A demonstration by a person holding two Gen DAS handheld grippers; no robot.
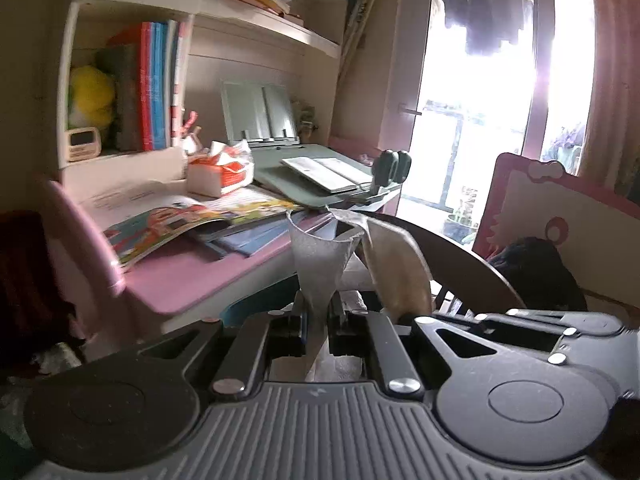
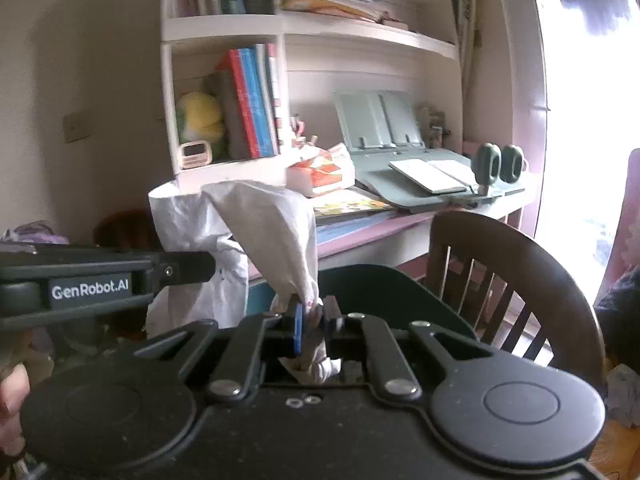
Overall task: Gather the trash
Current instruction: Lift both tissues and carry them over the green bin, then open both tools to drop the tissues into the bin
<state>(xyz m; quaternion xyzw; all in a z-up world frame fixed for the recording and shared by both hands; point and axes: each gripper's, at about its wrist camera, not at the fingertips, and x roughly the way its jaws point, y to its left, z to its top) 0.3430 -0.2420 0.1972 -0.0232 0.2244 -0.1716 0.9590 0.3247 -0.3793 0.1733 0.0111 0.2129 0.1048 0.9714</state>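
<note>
A thin white plastic trash bag (image 2: 272, 232) hangs in the air between both grippers, in front of the desk. My right gripper (image 2: 312, 310) is shut on a bunched part of its rim, and crumpled film pokes out behind the pads. My left gripper (image 1: 318, 310) is shut on another stretch of the same bag (image 1: 320, 256), which fans upward from the pads. In the right wrist view the left gripper (image 2: 212, 266) reaches in from the left edge, with the bag draped at its tip. What is inside the bag is hidden.
A pink desk (image 1: 180, 280) holds open picture books (image 1: 168, 220), a tissue pack (image 1: 222, 172) and a green book stand (image 2: 404, 160), with bookshelves (image 2: 240, 28) above. A wooden chair (image 2: 520, 264) stands at the right by a bright window (image 1: 480, 120). A hand (image 2: 12, 396) shows at the lower left.
</note>
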